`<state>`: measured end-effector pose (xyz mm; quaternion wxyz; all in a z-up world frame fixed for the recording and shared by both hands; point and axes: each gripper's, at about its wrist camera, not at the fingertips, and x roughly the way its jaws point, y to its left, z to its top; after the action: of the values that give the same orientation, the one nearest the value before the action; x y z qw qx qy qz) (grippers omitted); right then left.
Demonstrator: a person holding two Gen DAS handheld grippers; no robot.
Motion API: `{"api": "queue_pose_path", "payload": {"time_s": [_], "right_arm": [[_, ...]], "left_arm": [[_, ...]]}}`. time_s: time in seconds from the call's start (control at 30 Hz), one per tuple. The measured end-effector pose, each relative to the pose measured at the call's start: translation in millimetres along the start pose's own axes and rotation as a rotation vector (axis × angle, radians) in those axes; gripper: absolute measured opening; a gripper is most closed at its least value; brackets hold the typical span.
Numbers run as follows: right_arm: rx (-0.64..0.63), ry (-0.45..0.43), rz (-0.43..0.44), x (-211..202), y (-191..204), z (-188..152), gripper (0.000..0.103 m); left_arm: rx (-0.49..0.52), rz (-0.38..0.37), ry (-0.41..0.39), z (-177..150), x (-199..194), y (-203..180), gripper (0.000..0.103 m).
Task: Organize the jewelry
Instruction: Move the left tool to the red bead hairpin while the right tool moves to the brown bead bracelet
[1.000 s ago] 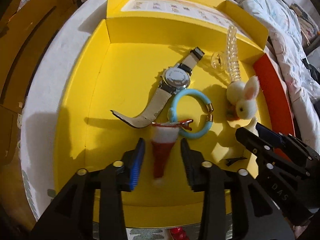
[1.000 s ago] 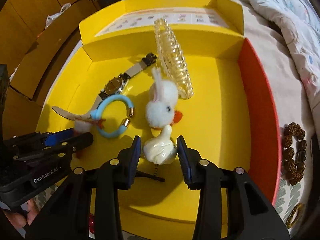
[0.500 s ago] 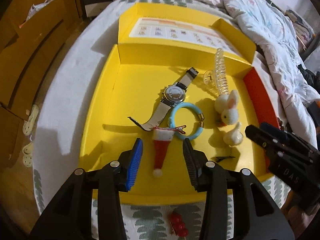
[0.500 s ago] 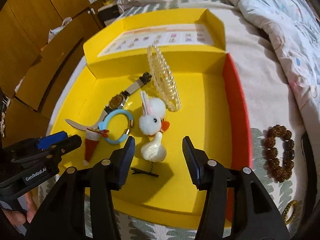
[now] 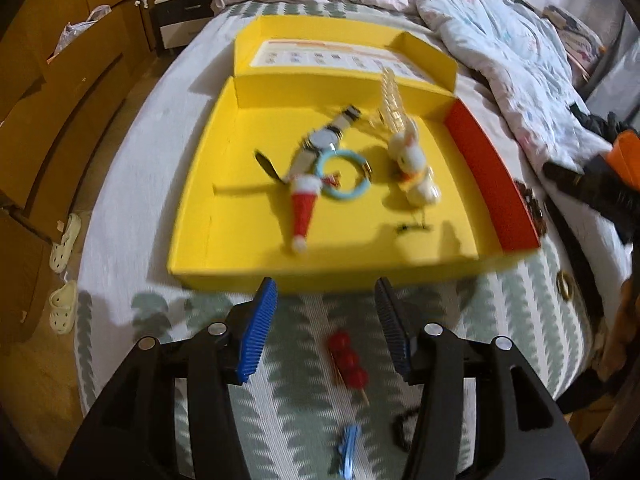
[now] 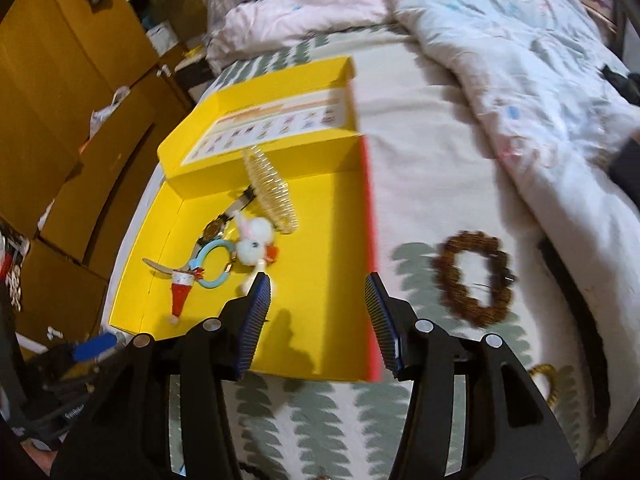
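Observation:
The yellow box [image 5: 192, 208] lies on the bed and holds a Santa-hat clip [image 5: 303, 210], a blue bracelet [image 5: 344, 176], a watch [image 5: 324, 138], a fluffy bunny [image 5: 410, 156], a white clip [image 5: 426, 192] and a clear comb clip [image 5: 392, 96]. My left gripper [image 5: 324, 292] hovers before the box's front wall, its jaws opening with nothing between them. A red berry hairpin [image 5: 348, 360] lies on the cover under it. My right gripper [image 6: 317, 284] is open and empty over the box's near right corner [image 6: 320, 320]. A brown bead bracelet [image 6: 474, 276] lies to its right.
On the leaf-print cover near me lie a blue clip [image 5: 348, 448], a black item [image 5: 400, 428] and a gold ring [image 5: 565, 284]. A gold bracelet [image 6: 546, 380] lies at the bed's right edge. A crumpled quilt [image 6: 520, 60] fills the far right. Wooden cabinets [image 6: 60, 80] stand left.
Both grippers drew back and up out of the box with wider jaws. The Santa-hat clip and the white clip that lay between the fingers stay in the box.

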<state>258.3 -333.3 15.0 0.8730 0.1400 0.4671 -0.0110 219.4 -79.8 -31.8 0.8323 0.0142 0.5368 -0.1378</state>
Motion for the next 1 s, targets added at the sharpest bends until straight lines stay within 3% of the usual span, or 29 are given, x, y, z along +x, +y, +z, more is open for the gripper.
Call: {"api": "queue_pose_path", "payload": {"time_s": [0.2,0.4,1.0], "right_arm": [[0.081,-0.003,-0.047,-17,-48,-16,0.052],[0.103,0.035,-0.093,-9,-73,-26,0.052],[0.087,0.096,-0.109,31,-79,-21,0.052]], "left_arm": [[-0.009,0.029,0.012,-33,4,-8,0.051],[-0.006,0.039,0.037,-44,14,-15,0.051],[-0.003,0.091,0.095,-58,44,-28,0.051]]}}
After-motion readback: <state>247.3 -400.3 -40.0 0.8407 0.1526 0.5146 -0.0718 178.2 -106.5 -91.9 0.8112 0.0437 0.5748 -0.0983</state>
